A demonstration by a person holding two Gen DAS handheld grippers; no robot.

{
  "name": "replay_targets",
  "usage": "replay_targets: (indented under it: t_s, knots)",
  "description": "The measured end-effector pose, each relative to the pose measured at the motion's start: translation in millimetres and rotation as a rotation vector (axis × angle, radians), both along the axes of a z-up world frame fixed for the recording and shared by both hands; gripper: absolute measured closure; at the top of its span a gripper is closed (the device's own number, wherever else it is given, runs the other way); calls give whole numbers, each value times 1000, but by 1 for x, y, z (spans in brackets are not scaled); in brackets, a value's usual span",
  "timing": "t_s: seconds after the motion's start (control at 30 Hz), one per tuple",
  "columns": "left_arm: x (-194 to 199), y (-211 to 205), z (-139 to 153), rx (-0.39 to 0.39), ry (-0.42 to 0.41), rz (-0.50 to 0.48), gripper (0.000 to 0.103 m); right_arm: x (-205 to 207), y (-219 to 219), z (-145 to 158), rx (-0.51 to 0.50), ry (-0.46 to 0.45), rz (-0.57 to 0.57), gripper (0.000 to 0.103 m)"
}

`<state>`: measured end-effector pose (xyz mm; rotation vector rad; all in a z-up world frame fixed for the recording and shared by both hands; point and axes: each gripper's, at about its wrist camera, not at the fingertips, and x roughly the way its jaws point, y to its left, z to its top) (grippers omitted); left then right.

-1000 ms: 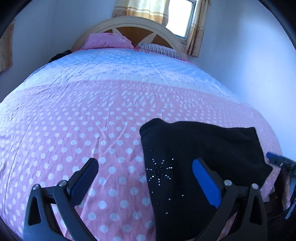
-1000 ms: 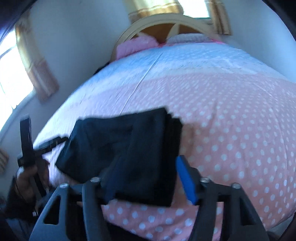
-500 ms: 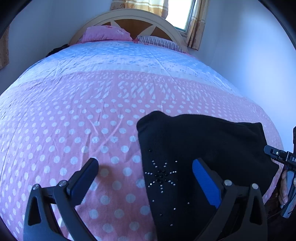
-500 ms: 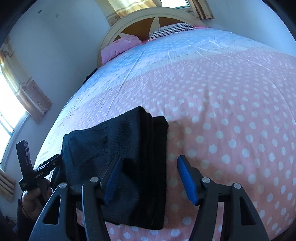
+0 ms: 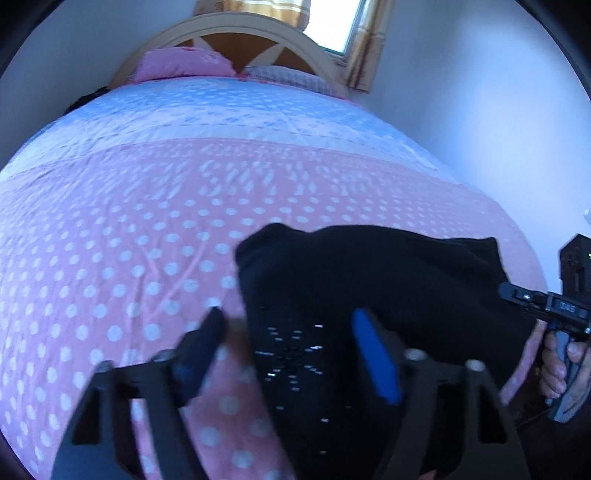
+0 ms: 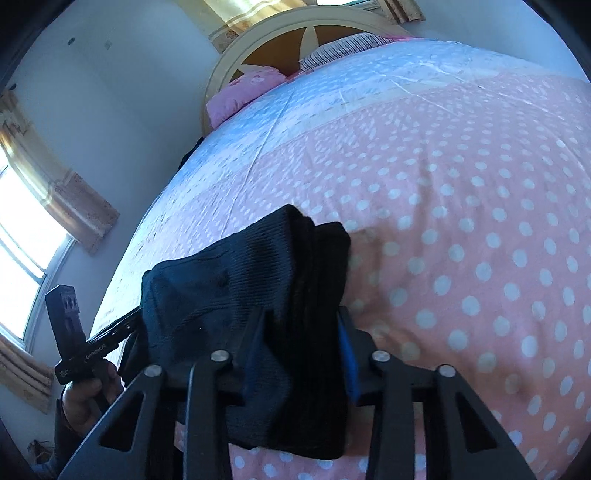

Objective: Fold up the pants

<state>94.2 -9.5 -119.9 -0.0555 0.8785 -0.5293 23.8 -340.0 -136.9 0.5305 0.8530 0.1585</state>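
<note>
The black pants [image 5: 369, 280] lie folded in a thick bundle on the bed [image 5: 110, 240], close to its foot edge and near the corner on the right side as the left camera sees it. The bed cover is pink with white dots near the foot and pale blue farther up, toward the head.

The left claw [image 5: 291, 343] is spread wide. Its left finger [image 5: 199, 343] hangs over the dotted cover just beside the pants. Its right finger, with a blue pad [image 5: 376, 354], is over the black cloth. A little star of shiny dots [image 5: 291, 350] on the pants sits between the two fingers. The picture is blurry here, so I cannot tell if the fingers touch the cloth.

The right claw [image 6: 303, 354] is pulled in narrow and is pinching the near end of the pants [image 6: 258, 280] between its blue pads [image 6: 349, 354]. The cloth bulges up above the fingers and hangs down below them.

A hand [image 6: 88, 391] holding the other tool shows at the left edge of the right camera's view.

At the head of the bed are a pink pillow [image 5: 181, 64], a striped pillow [image 5: 288, 75] and a round headboard [image 5: 236, 33].
</note>
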Motion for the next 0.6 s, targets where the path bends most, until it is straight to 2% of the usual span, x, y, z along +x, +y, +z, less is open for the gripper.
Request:
replay_targets:
  t_s: [0.07,0.13,0.17,0.2,0.37,0.6]
  knots:
    - [-2,-3,1,-2,-6,-11,50,-2,0,0,11,-3,-3,70]
    - [-4,-4,2,1,-20,-16,65,-4,3,2,0,-17,-6,75]
    - [-5,-4,4,11,-31,-14,78,-5,5,4,-10,-22,-7,75]
    - [-5,-4,6,15,-38,-17,84,-6,8,6,-30,-30,-6,77]
    - [-12,-3,16,38,-80,-15,91,-11,19,21,-87,-58,-1,78]
    - [-22,10,45,13,-135,-12,93,-1,37,58,-113,-104,61,79]
